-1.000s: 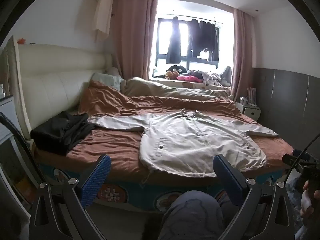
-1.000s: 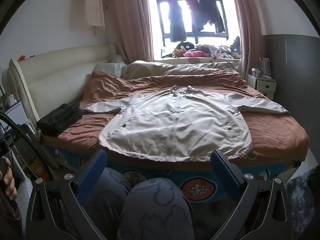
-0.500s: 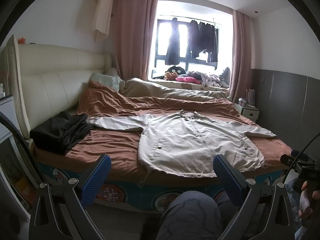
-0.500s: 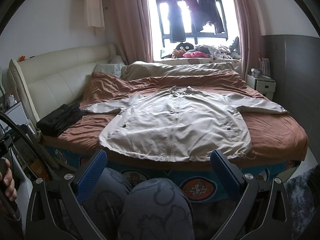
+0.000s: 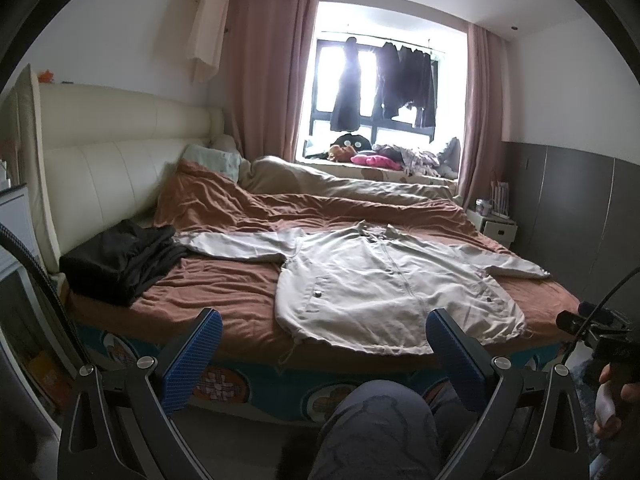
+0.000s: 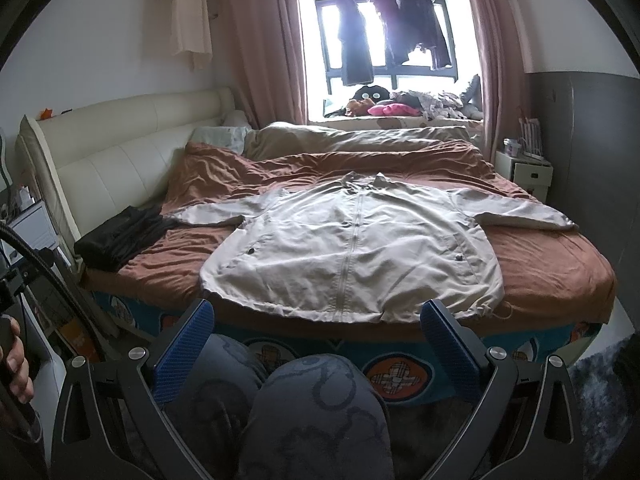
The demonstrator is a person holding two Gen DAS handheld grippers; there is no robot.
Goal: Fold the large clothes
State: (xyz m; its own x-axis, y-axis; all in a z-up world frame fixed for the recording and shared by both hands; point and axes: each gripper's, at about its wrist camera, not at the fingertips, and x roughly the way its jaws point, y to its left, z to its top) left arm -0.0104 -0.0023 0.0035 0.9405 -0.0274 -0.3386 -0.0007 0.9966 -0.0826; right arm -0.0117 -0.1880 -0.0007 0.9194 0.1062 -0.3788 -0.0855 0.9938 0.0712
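A large beige zip-front jacket (image 5: 384, 280) (image 6: 352, 240) lies flat and face up on the brown bedspread (image 5: 224, 292) (image 6: 560, 264), sleeves spread to both sides, hem at the bed's near edge. My left gripper (image 5: 324, 344) is open, held in the air short of the bed, its blue pads (image 5: 192, 356) empty. My right gripper (image 6: 318, 336) is open too, just short of the jacket's hem, nothing between its fingers. A person's knees (image 6: 312, 412) in grey patterned trousers fill the low foreground.
A dark garment (image 5: 116, 260) (image 6: 120, 236) is piled at the bed's left edge by the cream headboard (image 5: 104, 176). A beige duvet (image 6: 360, 136) lies at the far side. A white nightstand (image 6: 524, 172) stands right. Clothes hang at the window (image 6: 388, 36).
Both views shifted only slightly; the left view tilted up a little. The jacket lies as before and both grippers stay open.
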